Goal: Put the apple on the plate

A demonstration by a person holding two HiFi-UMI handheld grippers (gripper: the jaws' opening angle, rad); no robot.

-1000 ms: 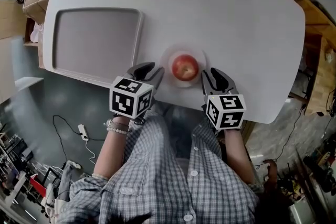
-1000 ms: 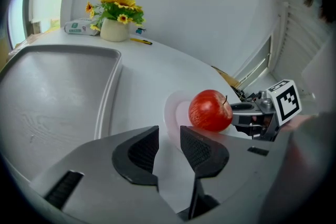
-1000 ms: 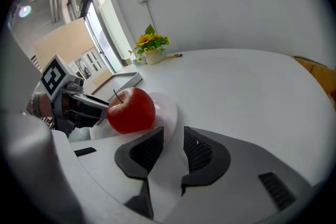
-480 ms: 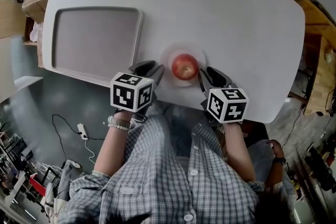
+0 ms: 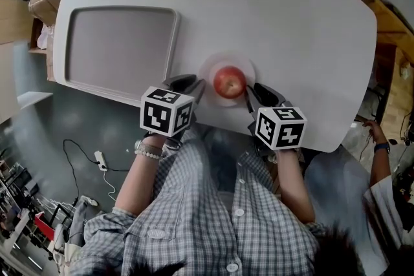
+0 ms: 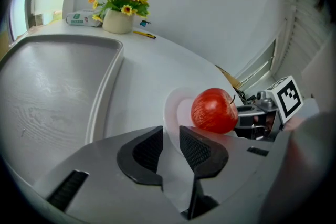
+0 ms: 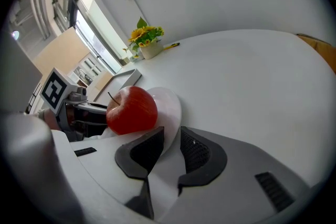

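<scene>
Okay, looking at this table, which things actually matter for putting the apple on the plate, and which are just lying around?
For the job:
- apple, already sitting on the plate
- white plate

Just lying about:
- grey tray
- pot of sunflowers
- yellow pen or pencil
- small packet

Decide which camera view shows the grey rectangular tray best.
The head view: the grey rectangular tray shows whole, from above. The left gripper view crops it; the right gripper view catches only a far corner.
</scene>
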